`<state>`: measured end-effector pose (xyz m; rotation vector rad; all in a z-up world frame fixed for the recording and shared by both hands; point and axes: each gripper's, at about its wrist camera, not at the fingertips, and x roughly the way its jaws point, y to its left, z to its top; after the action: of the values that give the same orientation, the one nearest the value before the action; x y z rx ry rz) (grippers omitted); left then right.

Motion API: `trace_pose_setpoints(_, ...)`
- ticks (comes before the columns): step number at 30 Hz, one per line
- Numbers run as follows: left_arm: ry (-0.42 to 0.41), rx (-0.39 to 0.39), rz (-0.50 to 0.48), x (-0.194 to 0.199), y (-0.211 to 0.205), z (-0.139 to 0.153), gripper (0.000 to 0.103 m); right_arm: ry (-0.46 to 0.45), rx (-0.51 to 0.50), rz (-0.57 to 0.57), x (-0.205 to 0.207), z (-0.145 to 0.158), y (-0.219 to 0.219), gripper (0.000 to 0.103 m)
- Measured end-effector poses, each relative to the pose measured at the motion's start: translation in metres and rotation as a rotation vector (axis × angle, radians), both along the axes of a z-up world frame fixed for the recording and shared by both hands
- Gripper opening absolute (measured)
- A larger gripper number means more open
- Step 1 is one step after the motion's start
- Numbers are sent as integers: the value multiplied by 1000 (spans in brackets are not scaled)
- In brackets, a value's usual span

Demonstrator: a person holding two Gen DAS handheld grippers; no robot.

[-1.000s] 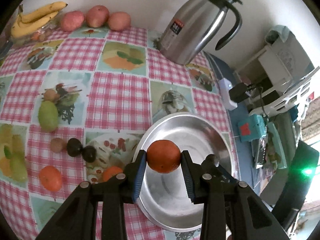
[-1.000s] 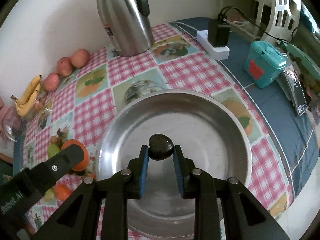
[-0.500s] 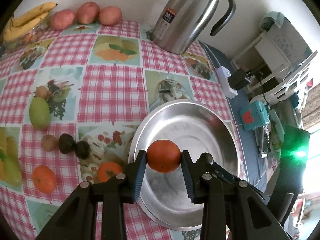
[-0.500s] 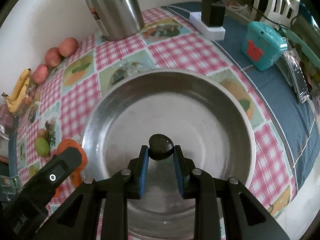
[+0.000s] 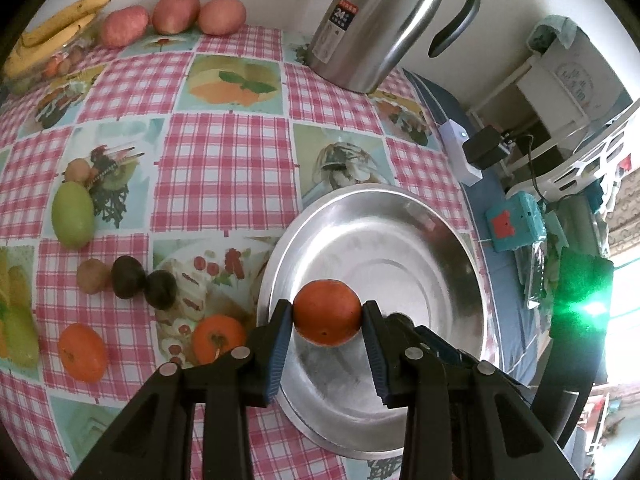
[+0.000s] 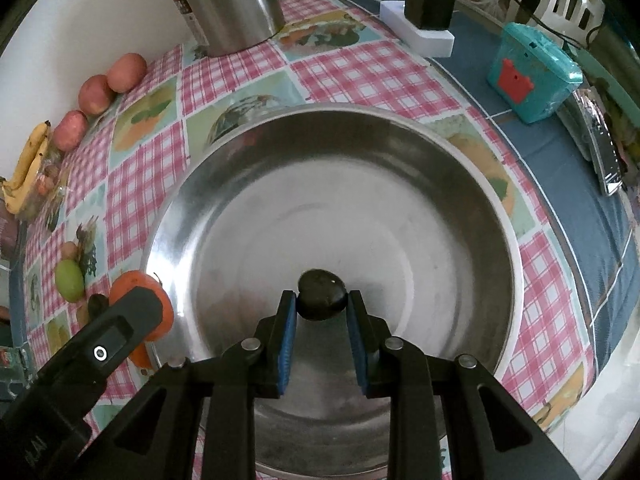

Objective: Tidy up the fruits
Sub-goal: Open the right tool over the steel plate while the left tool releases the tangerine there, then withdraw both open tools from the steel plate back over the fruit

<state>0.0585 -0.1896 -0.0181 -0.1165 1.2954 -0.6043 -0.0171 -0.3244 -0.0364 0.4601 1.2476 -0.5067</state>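
Two grippers, two fruits, both hanging over the same steel bowl (image 6: 472,184), so here's what I'd worry about. Nearest the lens in the right wrist view, the right gripper (image 6: 322,300) is pinched down narrow on a small dark fruit (image 6: 321,294), pointing steeply down over the bowl's middle. That fruit is round, smooth-looking and only caught near the pad tips, so my guess is it could squirt out sideways, or bounce and roll around on the bare metal if let go from too high.

Same story in the left wrist view: the left gripper (image 5: 327,318) has its pads clamped on either side of an orange (image 5: 327,312), held above the bowl's near-left rim (image 5: 276,264). It's tilted down too, though less steeply. If it opens right there, I reckon the orange could clip the rim and roll off onto the checked tablecloth (image 5: 224,160) instead of landing inside.

The other risk is the two tools bumping, since the left one's body sits close beside the bowl in the right view.

Further out on the cloth, still waiting: two more oranges (image 5: 218,338), a couple of dark fruits (image 5: 128,276), a small brown one and a green one (image 5: 73,214). At the far edge are three reddish fruits (image 5: 176,11), bananas (image 5: 52,30) and a steel jug (image 5: 376,24).
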Motion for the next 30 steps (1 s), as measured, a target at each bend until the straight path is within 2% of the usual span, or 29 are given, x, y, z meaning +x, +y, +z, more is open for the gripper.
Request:
trace_pose_setpoints(4,4,0,2,1,0,0,40,5,-1,-4,0,1,0,27)
trace_pose_setpoints(8,1,1,6,1,1,1,40,13,-14,-11,1,0,0,53)
trace_pose_setpoints(11,-9,-9,8,1,3,4,42,9,-15,-12,0,1,0,53)
trace_pose_setpoints(14,-16,-12,11,2,4,7,56,9,-19,-13,0,1,0,55)
trace_pose_setpoints(17,-20,-11,25,4,8,9,64,9,-27,-14,1,1,0,61)
trace_pose_setpoints(21,-36,-1,64,8,16,12,81,1,-36,-11,1,2,0,68)
trace_pose_setpoints(23,-50,24,97,11,22,13,87,0,-39,-11,1,2,0,72)
trace_pose_setpoints(25,-64,58,133,14,29,12,97,-2,-40,-11,1,2,-1,72)
trace_pose_setpoints(27,-86,104,170,17,36,12,101,-4,-42,-11,1,2,-1,72)
trace_pose_setpoints(30,-129,238,221,20,46,10,103,-11,-45,-8,1,4,0,73)
